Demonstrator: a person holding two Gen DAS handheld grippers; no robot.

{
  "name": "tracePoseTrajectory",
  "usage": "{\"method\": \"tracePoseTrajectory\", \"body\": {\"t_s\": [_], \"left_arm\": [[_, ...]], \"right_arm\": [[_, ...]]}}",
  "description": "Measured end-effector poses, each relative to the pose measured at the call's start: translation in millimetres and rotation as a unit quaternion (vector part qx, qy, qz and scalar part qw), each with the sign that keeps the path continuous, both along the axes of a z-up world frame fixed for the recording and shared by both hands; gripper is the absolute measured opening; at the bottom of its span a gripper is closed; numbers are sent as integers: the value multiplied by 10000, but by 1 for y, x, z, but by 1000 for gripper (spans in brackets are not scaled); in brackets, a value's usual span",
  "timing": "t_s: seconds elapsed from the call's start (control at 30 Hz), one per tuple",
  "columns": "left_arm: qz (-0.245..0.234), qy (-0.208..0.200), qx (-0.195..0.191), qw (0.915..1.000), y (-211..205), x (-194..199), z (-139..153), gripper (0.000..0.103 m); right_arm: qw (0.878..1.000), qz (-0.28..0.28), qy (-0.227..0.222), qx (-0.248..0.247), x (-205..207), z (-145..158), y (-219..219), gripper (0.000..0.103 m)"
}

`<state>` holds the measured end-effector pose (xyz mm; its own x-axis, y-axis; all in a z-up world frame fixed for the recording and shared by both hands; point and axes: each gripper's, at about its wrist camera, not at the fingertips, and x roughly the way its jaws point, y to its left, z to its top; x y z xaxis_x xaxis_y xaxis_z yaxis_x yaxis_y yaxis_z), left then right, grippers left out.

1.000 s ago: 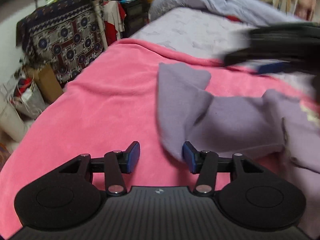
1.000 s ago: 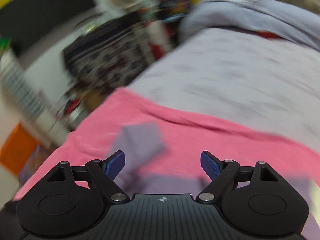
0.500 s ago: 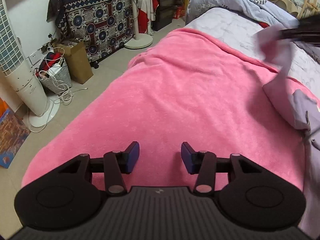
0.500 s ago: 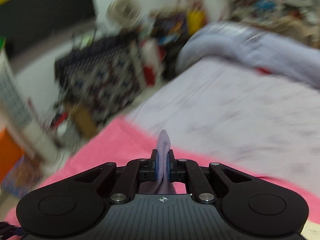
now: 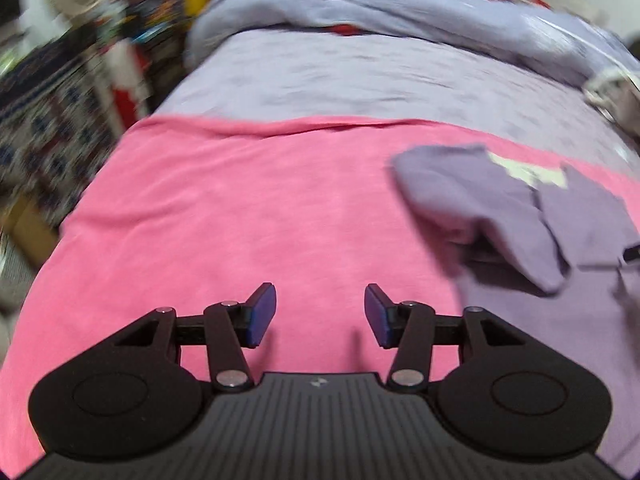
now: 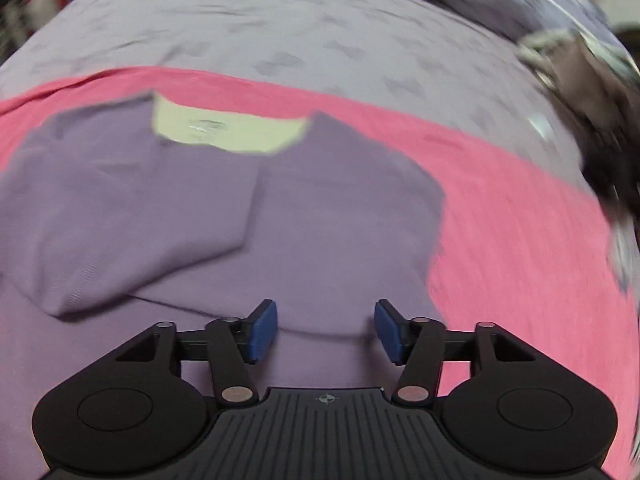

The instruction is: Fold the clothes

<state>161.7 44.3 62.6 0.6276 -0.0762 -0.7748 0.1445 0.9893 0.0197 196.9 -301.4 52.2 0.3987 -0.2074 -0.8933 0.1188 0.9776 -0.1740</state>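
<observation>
A soft purple long-sleeved garment (image 6: 280,208) with a pale yellow-green lining at its neck opening (image 6: 224,132) lies spread on a bright pink fleece blanket (image 5: 240,208) that covers the near part of a bed. Beyond the blanket's far edge a pale lavender patterned bed sheet (image 5: 360,76) stretches back to a bunched grey-lilac duvet (image 5: 400,4) at the head of the bed. In the right wrist view both sleeves of the garment are folded in across its front, the left one lying over the body as a broad flap whose rounded end sits near the bottom left. The right gripper (image 6: 325,330) hangs low over the lower middle of the garment, its blue-padded jaws spread wide apart with nothing between them. The left gripper (image 5: 320,316) is above bare pink blanket, its jaws likewise wide apart and holding nothing; the garment lies off to its right, apart from its fingers. At the left edge of the left wrist view, past the bed, blurred dark patterned fabric and cluttered furniture show, too smeared to make out. A dark blurred object sits on the sheet at the far right of the right wrist view.
</observation>
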Motion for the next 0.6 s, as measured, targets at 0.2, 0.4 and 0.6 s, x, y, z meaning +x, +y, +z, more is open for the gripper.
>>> {"method": "tracePoseTrajectory", "body": {"t_s": [0.2, 0.4, 0.6], "left_arm": [[-61, 185, 69, 9998, -27, -3, -7, 55], [9, 276, 119, 9995, -34, -3, -8, 55], [-74, 252, 192, 9995, -41, 2, -8, 55]], "right_arm": [[9933, 615, -974, 50, 32, 10, 53, 73], [9933, 670, -845, 416, 100, -28, 110, 47], [9919, 178, -1225, 272, 85, 3, 83, 6]]}}
